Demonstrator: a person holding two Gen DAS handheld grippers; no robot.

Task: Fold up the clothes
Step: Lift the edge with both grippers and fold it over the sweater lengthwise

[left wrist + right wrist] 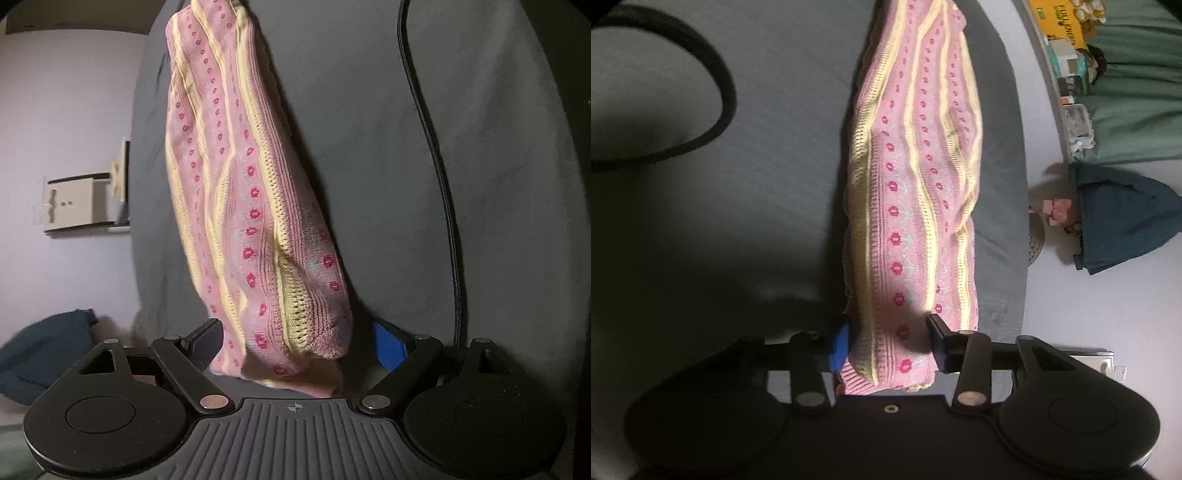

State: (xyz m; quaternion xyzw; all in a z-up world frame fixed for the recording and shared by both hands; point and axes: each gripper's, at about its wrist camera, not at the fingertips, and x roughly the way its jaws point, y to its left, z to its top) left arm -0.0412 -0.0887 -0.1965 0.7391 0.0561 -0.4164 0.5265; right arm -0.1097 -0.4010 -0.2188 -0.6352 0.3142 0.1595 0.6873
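On the grey cloth surface (369, 147) lies a pink knitted garment (236, 206) with yellow stripes and rows of small red flowers, gathered into a long narrow bundle. One end of it reaches the left gripper (299, 343), the other end reaches the right gripper (890, 343).

Seen from the left wrist, the jaws stand wide apart. The near end of the garment sits between them, but the dark left pad (205, 341) and the blue right pad (389, 345) do not seem to press on it; a gap shows at the blue side.

Seen from the right wrist, the jaws are much narrower. The blue pad (840, 349) and the black pad (938, 343) both touch the sides of the knitted end, so this gripper has hold of the garment (916, 177).

A black cable (436, 184) runs across the grey cloth, to the right of the garment in the left view; in the right view it curves at the upper left (713, 110). Beyond the edge of the cloth a dark blue piece of clothing (1123, 218) lies on the pale floor, and a yellow box (1060, 22) stands near green fabric (1137, 92).
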